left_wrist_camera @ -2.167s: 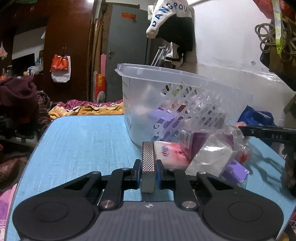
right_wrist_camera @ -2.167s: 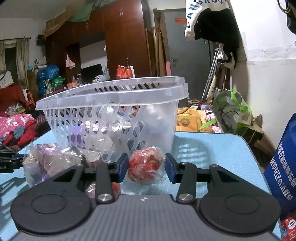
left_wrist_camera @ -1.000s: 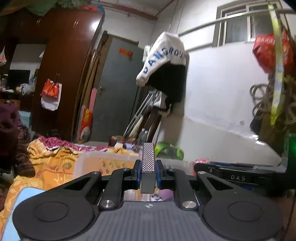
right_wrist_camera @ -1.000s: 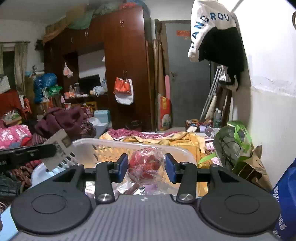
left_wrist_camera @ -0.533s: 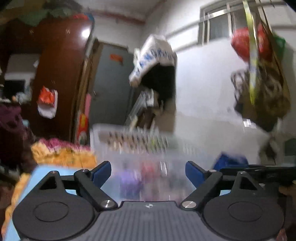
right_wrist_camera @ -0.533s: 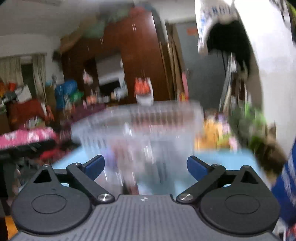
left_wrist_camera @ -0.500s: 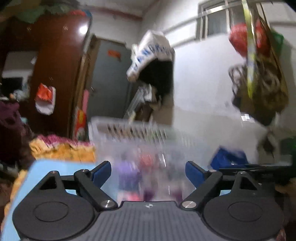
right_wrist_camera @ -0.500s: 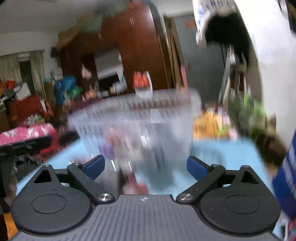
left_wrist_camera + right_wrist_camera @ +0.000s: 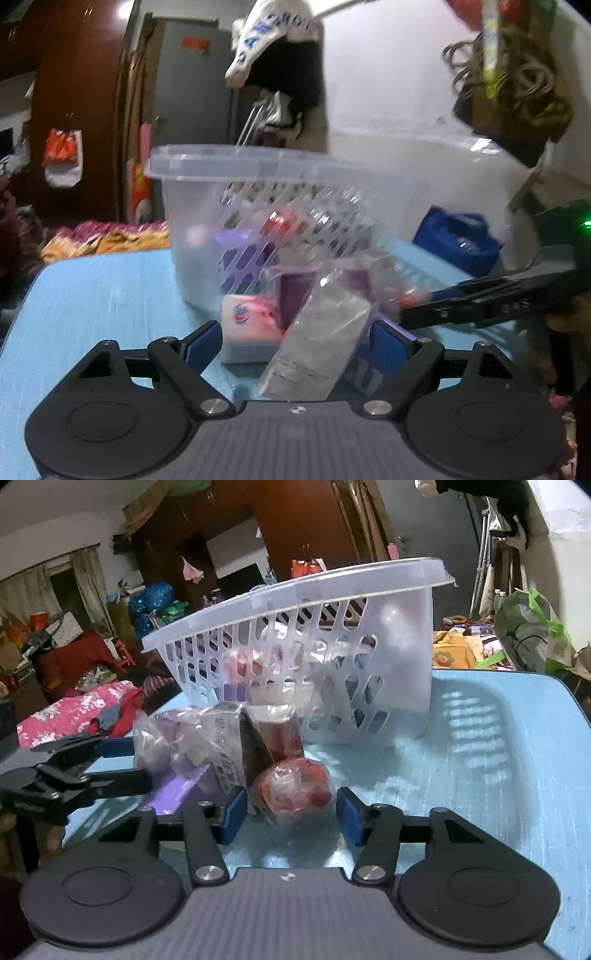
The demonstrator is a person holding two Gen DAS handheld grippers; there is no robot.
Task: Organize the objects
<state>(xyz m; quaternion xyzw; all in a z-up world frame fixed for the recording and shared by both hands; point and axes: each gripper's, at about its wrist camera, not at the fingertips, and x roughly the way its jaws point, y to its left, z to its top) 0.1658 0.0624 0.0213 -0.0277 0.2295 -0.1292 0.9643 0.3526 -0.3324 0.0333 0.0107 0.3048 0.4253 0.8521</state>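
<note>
The clear plastic basket (image 9: pixel 388 657) stands on the blue counter (image 9: pixel 498 746) and already holds several wrapped items, visible through its slotted wall. A loose pile of wrapped items lies on the counter just in front of the basket.

Left gripper (image 9: pixel 295 341): the jaws stand wide apart. A clear packet with white contents (image 9: pixel 317 339) leans tilted between them; neither pad presses on it. A pink-and-white pack (image 9: pixel 251 317) lies flat just behind the left pad, beside the packet. A purple box (image 9: pixel 295 291) sits upright behind both, near the basket wall.

Right gripper (image 9: pixel 290 814): the jaws have just been closing and now stand narrowly apart around a red ball in clear wrap (image 9: pixel 293 788), which rests on the counter. A small gap remains at the right pad; contact at the left pad cannot be told. A red can in clear wrap (image 9: pixel 280 734) stands behind the ball, and a flat purple pack (image 9: pixel 173 788) lies to its left.
</note>
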